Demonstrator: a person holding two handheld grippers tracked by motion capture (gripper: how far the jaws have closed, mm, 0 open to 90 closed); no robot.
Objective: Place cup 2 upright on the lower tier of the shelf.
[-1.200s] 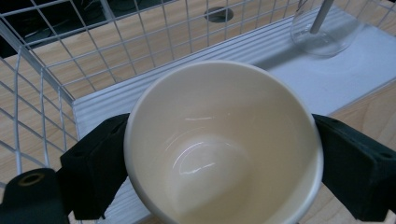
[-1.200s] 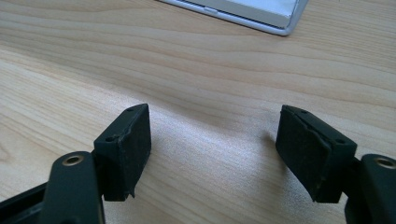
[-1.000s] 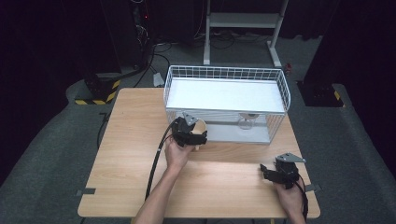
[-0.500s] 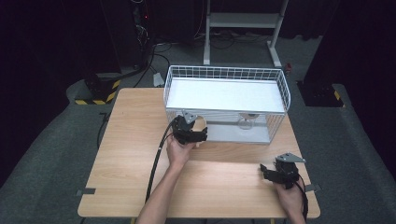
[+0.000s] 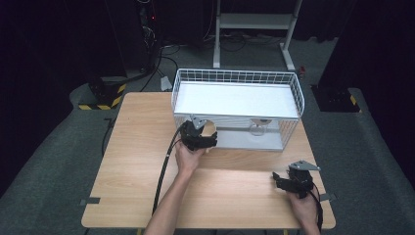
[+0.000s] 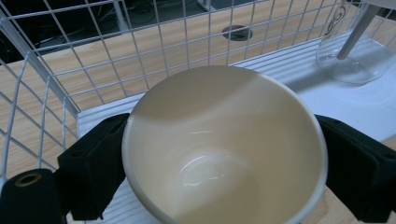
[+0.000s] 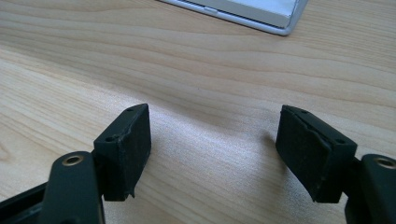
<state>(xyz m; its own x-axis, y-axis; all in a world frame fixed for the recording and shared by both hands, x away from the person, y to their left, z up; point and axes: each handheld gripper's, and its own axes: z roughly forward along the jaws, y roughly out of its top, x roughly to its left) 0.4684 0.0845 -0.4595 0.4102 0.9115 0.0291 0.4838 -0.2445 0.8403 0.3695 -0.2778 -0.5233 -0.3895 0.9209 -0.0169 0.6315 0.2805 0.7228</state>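
Observation:
A cream cup [image 6: 219, 140] sits between the black jaws of my left gripper [image 6: 224, 158], whose pads press on its two sides, so the gripper is shut on it. In the high view that gripper [image 5: 198, 136] holds the cup [image 5: 209, 129] at the near left corner of the white wire basket [image 5: 235, 77], against its front wall. My right gripper [image 5: 280, 180] rests low over the table's near right part. Its jaws [image 7: 215, 140] stand open with only bare wood between them.
A clear glass [image 5: 258, 128] stands inside the basket near its front wall, also seen through the mesh as the glass [image 6: 355, 56]. The wooden table [image 5: 137, 147] is bare to the left and in front. The basket's white base edge [image 7: 261, 14] lies ahead of the right gripper.

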